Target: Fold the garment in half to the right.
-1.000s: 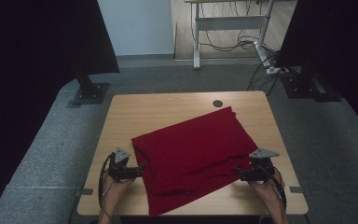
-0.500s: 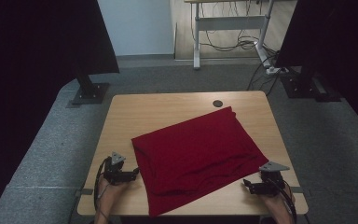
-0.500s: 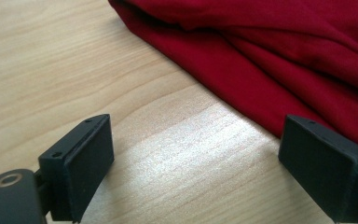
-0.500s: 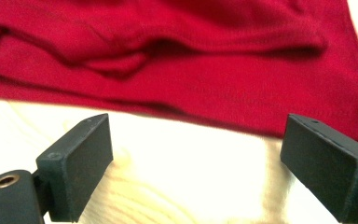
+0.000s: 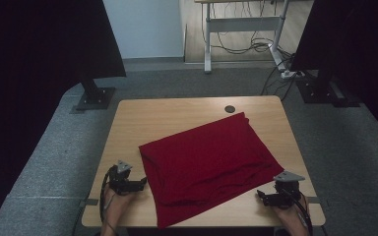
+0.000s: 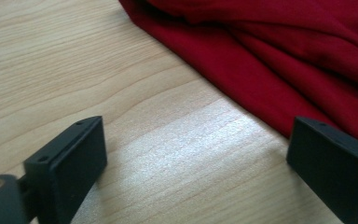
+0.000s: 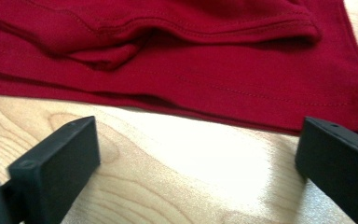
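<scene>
We are holding a gripper in each hand low at the near edge of the wooden table (image 5: 142, 118), with our forearms coming in from the bottom of the high view. Our left gripper (image 5: 141, 183) is sitting at the near left, pointing across toward the red cloth (image 5: 206, 157), just beside the cloth's left edge but not touching it. Our right gripper (image 5: 262, 194) is resting at the near right, its grey three-cornered plate uppermost, pointing inward at the cloth's near right edge.

Both pairs of jaws are standing wide apart and have just been opening further. In the left gripper view we are seeing only bare table between the jaws, with a folded rim of the cloth (image 6: 279, 60) lying just beyond the right-hand jaw. In the right gripper view the jaws are likewise framing bare wood, while the hemmed, layered edge of the cloth (image 7: 205, 74) is lying just ahead of them.

The cloth is lying spread in the middle of the table, turned at an angle, with rumpled folds along its near side. A small dark round disc (image 5: 230, 108) is sitting on the table just beyond the cloth's far corner.
</scene>
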### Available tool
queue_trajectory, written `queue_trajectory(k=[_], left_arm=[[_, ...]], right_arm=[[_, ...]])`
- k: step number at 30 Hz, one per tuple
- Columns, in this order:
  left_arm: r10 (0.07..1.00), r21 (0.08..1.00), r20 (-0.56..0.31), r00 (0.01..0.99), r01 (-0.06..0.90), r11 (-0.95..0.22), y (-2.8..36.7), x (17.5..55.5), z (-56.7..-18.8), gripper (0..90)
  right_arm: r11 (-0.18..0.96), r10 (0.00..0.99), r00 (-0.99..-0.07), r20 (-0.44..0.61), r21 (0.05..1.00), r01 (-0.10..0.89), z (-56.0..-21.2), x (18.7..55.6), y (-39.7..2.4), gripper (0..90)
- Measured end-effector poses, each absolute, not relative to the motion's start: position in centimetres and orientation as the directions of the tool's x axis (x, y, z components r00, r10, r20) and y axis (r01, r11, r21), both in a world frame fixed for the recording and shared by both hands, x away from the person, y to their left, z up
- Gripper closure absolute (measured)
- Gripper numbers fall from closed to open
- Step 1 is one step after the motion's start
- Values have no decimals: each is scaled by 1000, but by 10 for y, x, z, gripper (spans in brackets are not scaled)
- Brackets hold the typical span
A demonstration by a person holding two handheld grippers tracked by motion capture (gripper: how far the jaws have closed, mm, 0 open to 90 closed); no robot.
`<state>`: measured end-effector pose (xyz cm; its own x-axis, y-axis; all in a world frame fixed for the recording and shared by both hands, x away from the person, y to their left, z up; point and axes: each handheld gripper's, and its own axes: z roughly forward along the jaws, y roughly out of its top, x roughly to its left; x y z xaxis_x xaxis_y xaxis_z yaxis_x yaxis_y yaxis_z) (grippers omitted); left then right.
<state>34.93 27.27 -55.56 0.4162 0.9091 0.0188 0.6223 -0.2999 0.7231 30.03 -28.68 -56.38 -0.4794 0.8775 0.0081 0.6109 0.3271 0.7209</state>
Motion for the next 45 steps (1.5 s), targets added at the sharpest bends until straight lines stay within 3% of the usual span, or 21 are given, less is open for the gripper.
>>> queue_trajectory(k=[27, 32, 45], left_arm=[[902, 749, 45, 430, 583, -316, 266, 359, -540, 71], [903, 773, 14, 429, 569, -281, 268, 375, -525, 86], [906, 784, 31, 421, 553, -283, 261, 407, -518, 88]], right_arm=[[331, 873, -487, 9, 721, 608, -564, 300, -288, 0], [330, 874, -486, 10, 721, 609, -564, 300, -288, 0], [327, 875, -483, 11, 722, 609, -564, 299, -288, 0]])
